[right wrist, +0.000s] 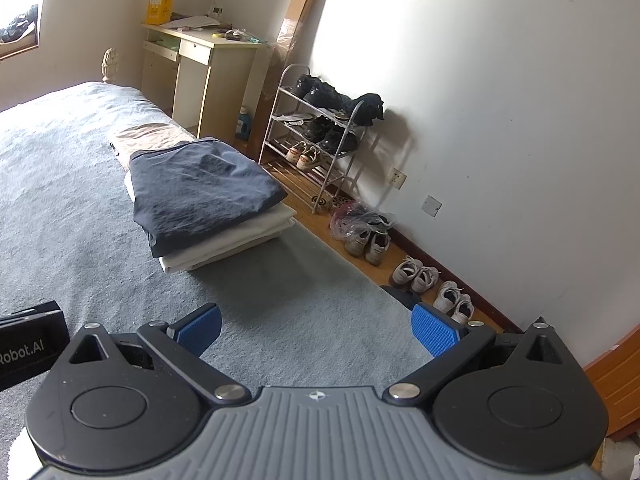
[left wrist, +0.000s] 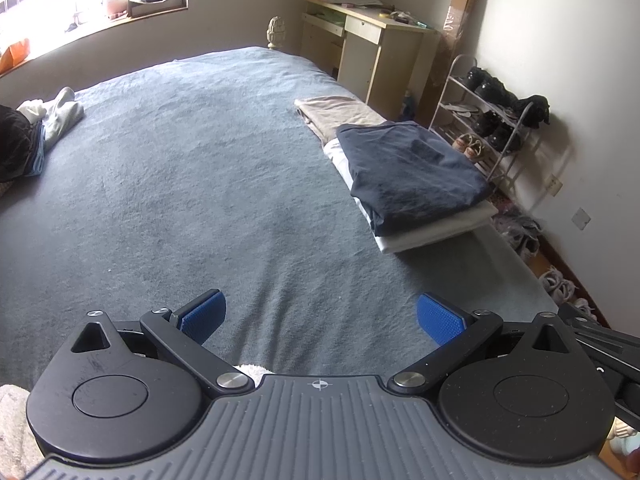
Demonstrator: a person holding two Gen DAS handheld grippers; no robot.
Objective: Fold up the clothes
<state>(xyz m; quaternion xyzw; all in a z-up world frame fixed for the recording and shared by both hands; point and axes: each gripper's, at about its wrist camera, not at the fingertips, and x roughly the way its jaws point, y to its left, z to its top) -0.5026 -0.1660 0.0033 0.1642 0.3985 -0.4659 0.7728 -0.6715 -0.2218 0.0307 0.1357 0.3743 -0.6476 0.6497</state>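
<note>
A folded navy garment (left wrist: 412, 170) lies on top of a folded white one (left wrist: 436, 228) at the right side of the grey-blue bed (left wrist: 192, 184). A folded beige garment (left wrist: 336, 114) lies just behind them. The same stack shows in the right wrist view: the navy garment (right wrist: 200, 192), the white one (right wrist: 228, 246), the beige one (right wrist: 144, 136). A pile of unfolded clothes (left wrist: 36, 132) lies at the bed's far left. My left gripper (left wrist: 320, 320) is open and empty above the bed's near part. My right gripper (right wrist: 316, 330) is open and empty over the bed's right edge.
A cream desk (left wrist: 372, 40) stands past the bed's far right corner. A metal shoe rack (right wrist: 320, 136) stands against the white wall, with several shoes (right wrist: 416, 276) on the wooden floor beside the bed. The left gripper's body (right wrist: 28, 344) shows at the left edge.
</note>
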